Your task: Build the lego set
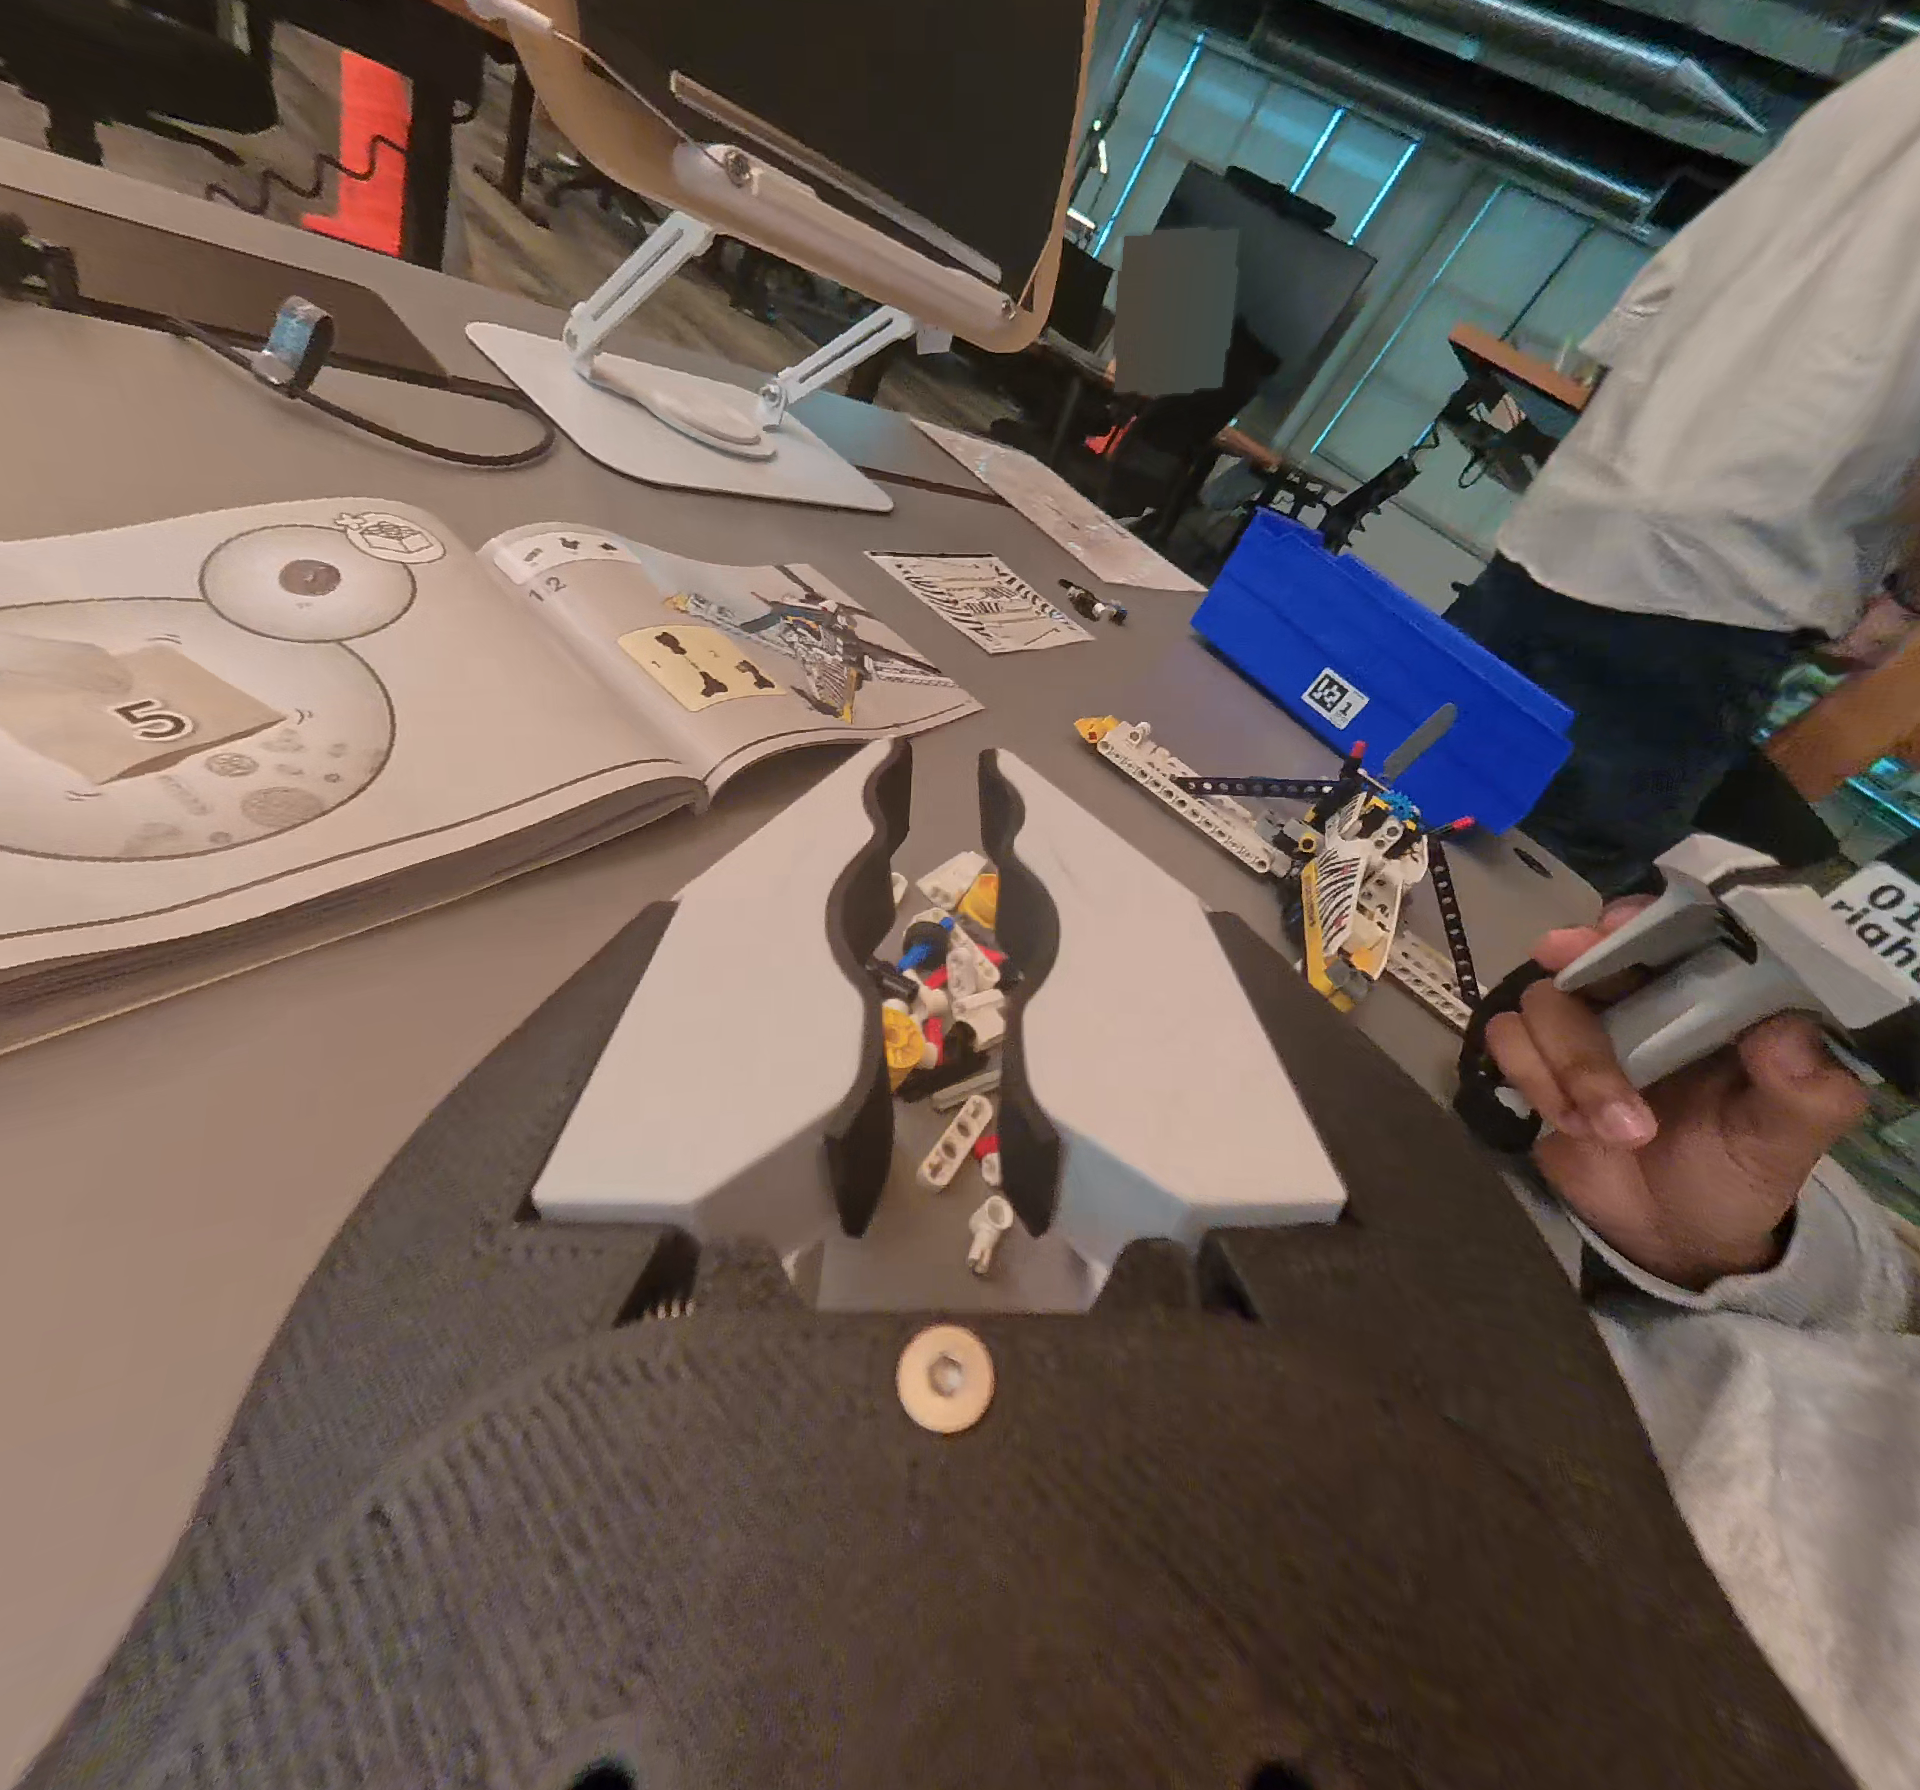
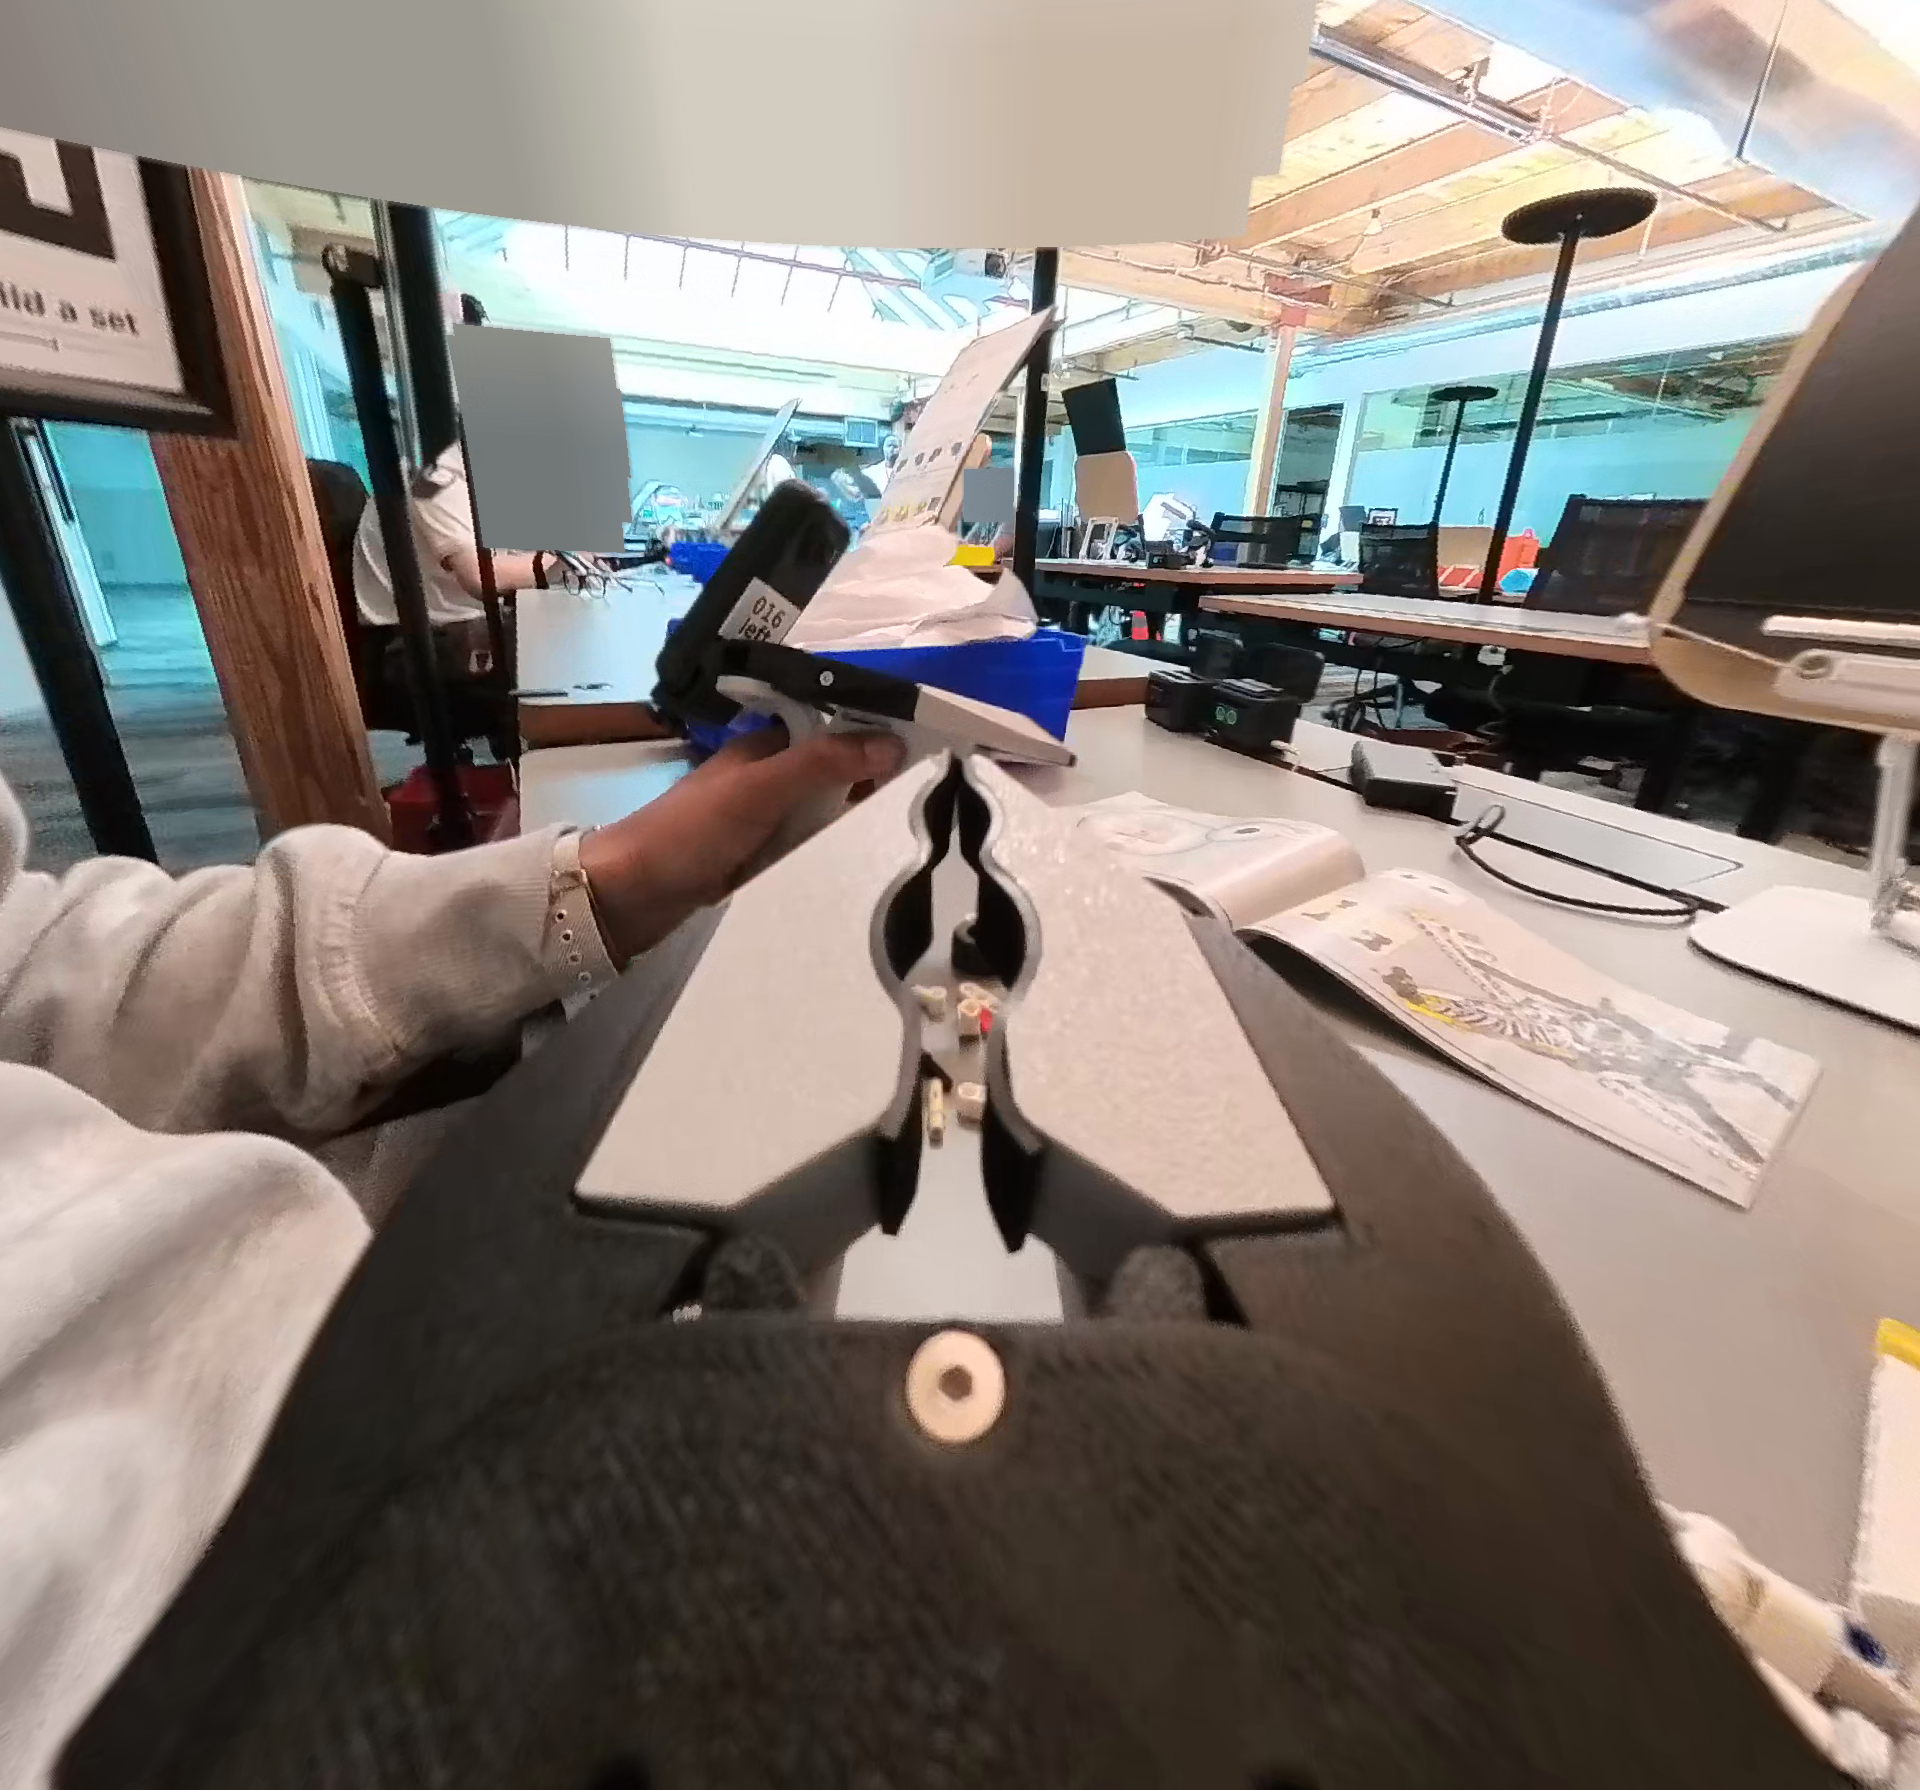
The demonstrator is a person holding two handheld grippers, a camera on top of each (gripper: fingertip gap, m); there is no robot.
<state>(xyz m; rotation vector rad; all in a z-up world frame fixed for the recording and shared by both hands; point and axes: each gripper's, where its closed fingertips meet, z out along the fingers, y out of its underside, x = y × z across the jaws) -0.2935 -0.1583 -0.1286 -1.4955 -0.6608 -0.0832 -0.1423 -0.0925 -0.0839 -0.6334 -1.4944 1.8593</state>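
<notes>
Left wrist view — gripper point(image 1: 943, 761) over loose pcs point(image 1: 951, 997).

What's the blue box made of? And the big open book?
The blue box looks like hard, smooth plastic: even colour, molded edges, slight sheen. The open book looks like matte printed paper: thin pages stacked at its edge, curving at the fold.

— What's surrounding the grey table point(image 2: 1558, 1273)?
— Far desks point(image 2: 1351, 613) and black chairs point(image 2: 1621, 556) are sitting under a timber ceiling point(image 2: 1455, 213); daylight's pouring through glass walls point(image 2: 1714, 400), an oak post point(image 2: 260, 545) standing left.
</notes>
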